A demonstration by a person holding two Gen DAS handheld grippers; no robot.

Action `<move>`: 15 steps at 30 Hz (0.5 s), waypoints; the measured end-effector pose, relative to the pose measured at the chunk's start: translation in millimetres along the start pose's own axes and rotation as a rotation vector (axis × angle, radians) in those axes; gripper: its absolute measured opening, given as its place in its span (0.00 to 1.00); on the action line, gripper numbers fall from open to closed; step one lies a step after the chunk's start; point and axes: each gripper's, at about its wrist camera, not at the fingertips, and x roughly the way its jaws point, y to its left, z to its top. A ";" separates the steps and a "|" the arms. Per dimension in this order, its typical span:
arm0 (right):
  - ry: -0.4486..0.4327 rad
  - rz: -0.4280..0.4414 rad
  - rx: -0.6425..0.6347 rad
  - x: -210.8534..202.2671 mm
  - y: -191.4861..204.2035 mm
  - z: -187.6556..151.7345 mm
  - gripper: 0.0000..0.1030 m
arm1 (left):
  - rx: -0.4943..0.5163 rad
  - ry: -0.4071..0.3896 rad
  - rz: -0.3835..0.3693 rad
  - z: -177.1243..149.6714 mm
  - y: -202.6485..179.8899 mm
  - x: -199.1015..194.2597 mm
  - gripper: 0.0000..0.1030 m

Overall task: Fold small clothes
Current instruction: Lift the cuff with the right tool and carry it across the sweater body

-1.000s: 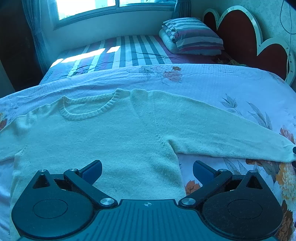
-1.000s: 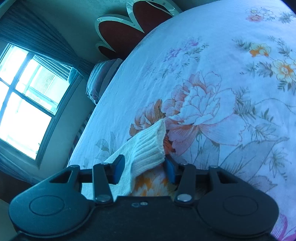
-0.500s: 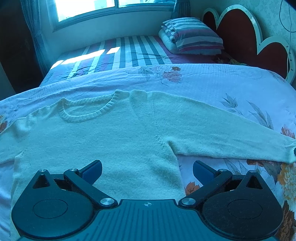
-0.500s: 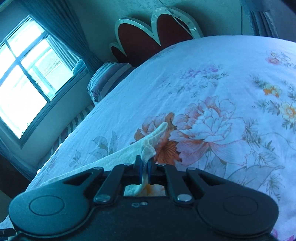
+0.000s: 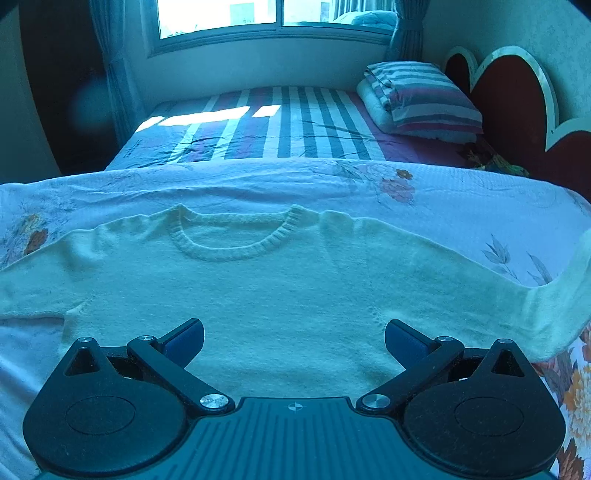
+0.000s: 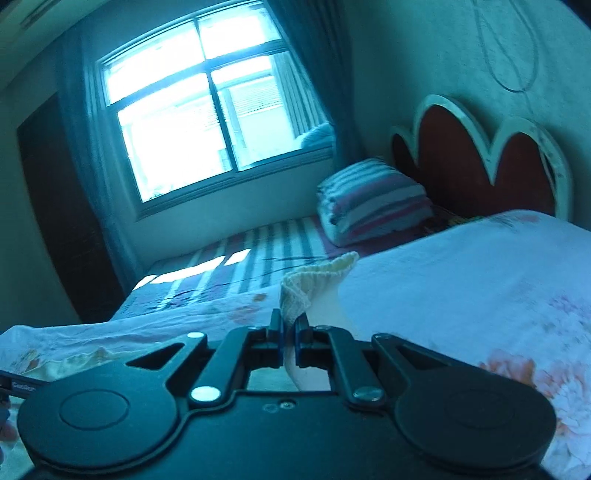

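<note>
Sweater first: pale cream knit, ribbed round neckline facing the window, body spread flat on the floral bedspread, front side up. One sleeve lies out flat to the left of the body; the other sleeve runs right and lifts off the bedspread at its far end. I've got my left gripper low over the sweater's hem area, jaws spread wide, nothing between them. My right gripper is pinched tight on the ribbed cuff, which stands up above the fingers, raised clear of the bedspread. Beyond the sweater, a striped sheet covers the rest of the bed, with a striped pillow against the red scalloped headboard, right of the window
</note>
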 end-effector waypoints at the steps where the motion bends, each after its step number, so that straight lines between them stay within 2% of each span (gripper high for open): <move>1: 0.003 0.033 -0.022 7.2 14.9 6.1 0.07 | -0.010 -0.006 0.008 1.4 8.3 -1.0 1.00; 5: 0.034 0.129 -0.088 38.0 70.5 17.7 0.07 | -0.053 -0.010 0.024 4.1 46.0 0.6 1.00; 9: 0.071 0.194 -0.144 68.6 126.7 15.9 0.07 | -0.066 -0.020 0.075 1.8 84.0 8.7 1.00; 15: 0.158 0.266 -0.220 115.8 204.1 -11.1 0.07 | -0.091 0.001 0.142 -1.4 140.5 38.2 1.00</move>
